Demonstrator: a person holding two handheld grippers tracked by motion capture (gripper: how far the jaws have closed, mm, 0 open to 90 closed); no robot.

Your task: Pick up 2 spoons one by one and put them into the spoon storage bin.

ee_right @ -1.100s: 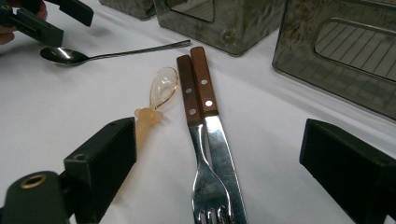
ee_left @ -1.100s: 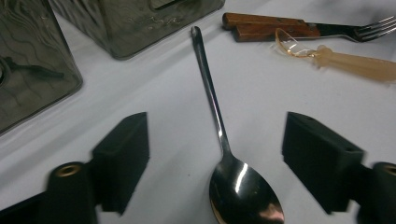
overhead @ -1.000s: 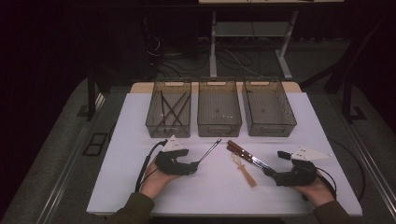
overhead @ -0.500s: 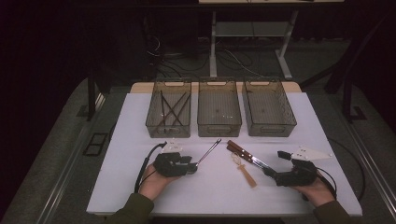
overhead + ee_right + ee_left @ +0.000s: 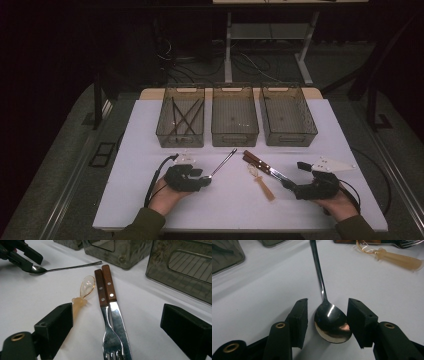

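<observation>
A metal spoon (image 5: 332, 322) lies on the white table, bowl toward me. My left gripper (image 5: 327, 302) straddles the bowl. Its jaws have just been opening, with a gap at the left pad and the right pad close beside the bowl, not pressing. In the high view the left gripper (image 5: 207, 180) sits at the spoon's (image 5: 225, 161) near end. My right gripper (image 5: 117, 315) is wide open around the tips of a wooden-handled fork (image 5: 103, 315) and knife (image 5: 118, 317) lying side by side. It touches neither. A clear amber plastic spoon (image 5: 83, 292) lies to their left.
Three clear bins stand in a row at the back: the left bin (image 5: 181, 141) holds several dark sticks, and the middle bin (image 5: 235, 137) and right bin (image 5: 289, 139) look bare. The table's front edge runs just under both hands.
Both hands and all the cutlery stay where they were; no shift shows in the high view.
</observation>
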